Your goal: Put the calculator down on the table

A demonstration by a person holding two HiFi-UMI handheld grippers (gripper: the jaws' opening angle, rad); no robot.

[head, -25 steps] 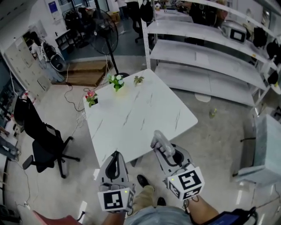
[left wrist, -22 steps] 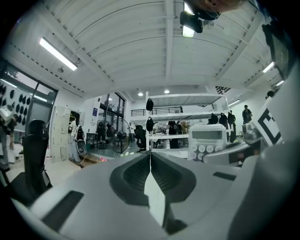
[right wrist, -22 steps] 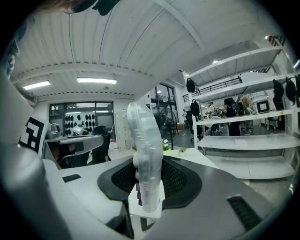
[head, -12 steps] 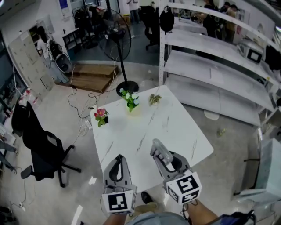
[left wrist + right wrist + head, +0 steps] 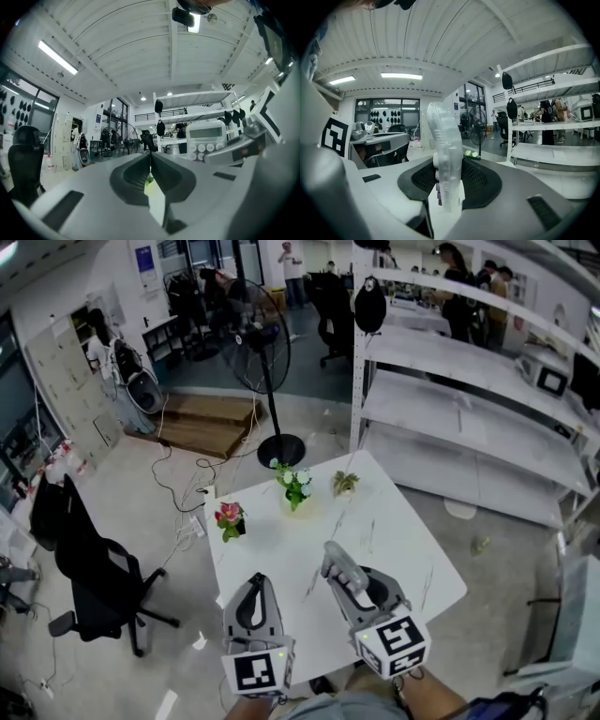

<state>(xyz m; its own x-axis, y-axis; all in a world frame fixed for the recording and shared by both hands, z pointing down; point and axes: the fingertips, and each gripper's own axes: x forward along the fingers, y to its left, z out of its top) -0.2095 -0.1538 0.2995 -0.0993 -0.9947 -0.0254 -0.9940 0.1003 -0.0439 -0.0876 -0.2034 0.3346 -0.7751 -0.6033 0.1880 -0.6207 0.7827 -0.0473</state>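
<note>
In my right gripper [image 5: 350, 583] stands a white calculator [image 5: 341, 566], the jaws shut on its two faces. The right gripper view shows the calculator [image 5: 446, 161] edge-on and upright between the dark pads, its buttons facing left. Its display and round keys show at the right of the left gripper view, on the calculator [image 5: 206, 138]. My left gripper [image 5: 255, 583] is beside it, shut with nothing between its jaws [image 5: 150, 161]. Both grippers hang over the near edge of the white marble table [image 5: 380, 526].
Three small flower pots stand at the table's far side: pink [image 5: 230, 517], white [image 5: 296, 486] and a dry sprig [image 5: 344, 483]. A black office chair [image 5: 89, 577] is on the left, a standing fan [image 5: 265, 343] behind the table, and white shelving [image 5: 469, 409] on the right.
Both grippers have moved forward, from short of the table to over its near edge. The table and pots now sit lower and closer in the head view. The grip on the calculator is unchanged.
</note>
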